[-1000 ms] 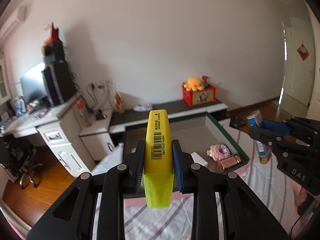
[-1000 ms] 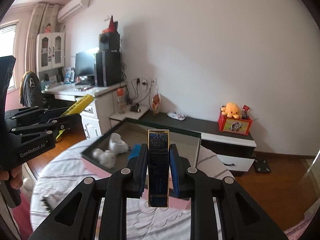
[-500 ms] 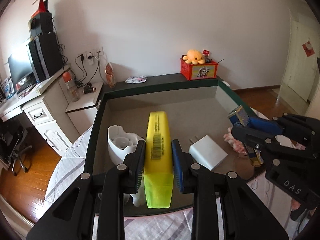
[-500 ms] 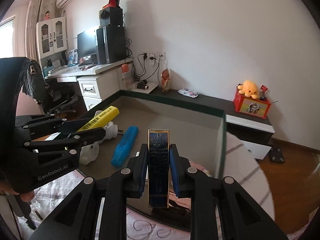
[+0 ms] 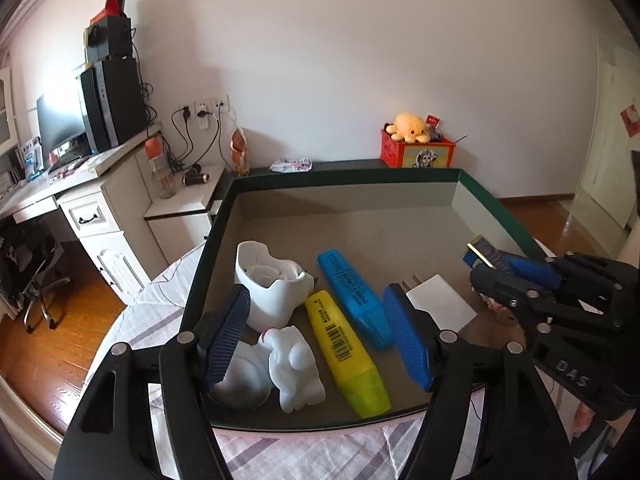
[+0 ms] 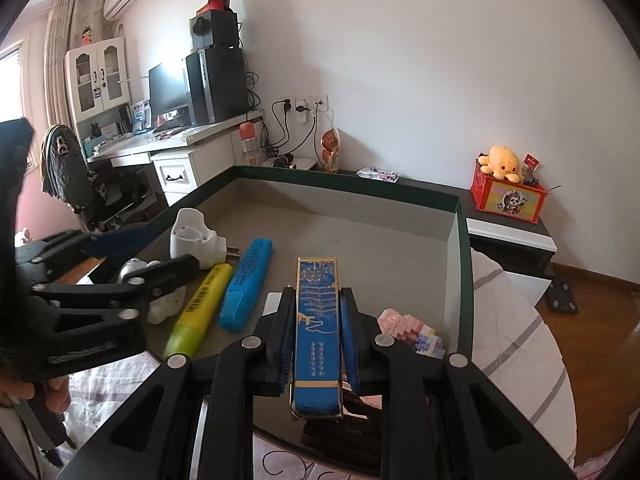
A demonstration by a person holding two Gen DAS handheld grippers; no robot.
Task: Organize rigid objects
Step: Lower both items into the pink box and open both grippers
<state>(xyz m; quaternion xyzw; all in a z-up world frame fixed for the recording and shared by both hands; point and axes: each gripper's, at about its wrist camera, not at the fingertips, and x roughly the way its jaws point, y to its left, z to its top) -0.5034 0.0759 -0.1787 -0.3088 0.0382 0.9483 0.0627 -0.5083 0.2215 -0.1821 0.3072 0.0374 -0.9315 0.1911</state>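
The yellow highlighter (image 5: 347,351), pinched half a second ago, has been released and lies in the tray (image 5: 484,196) beside the blue highlighter (image 5: 354,293), touching it. The left gripper (image 5: 318,338) is spread above them. A flat blue box (image 6: 317,330) is pinched by the right gripper (image 6: 316,334) over the tray. Two glossy plastic highlighters are counted, plus one white charger (image 5: 440,307).

Soft daylight, strong fisheye edge distortion
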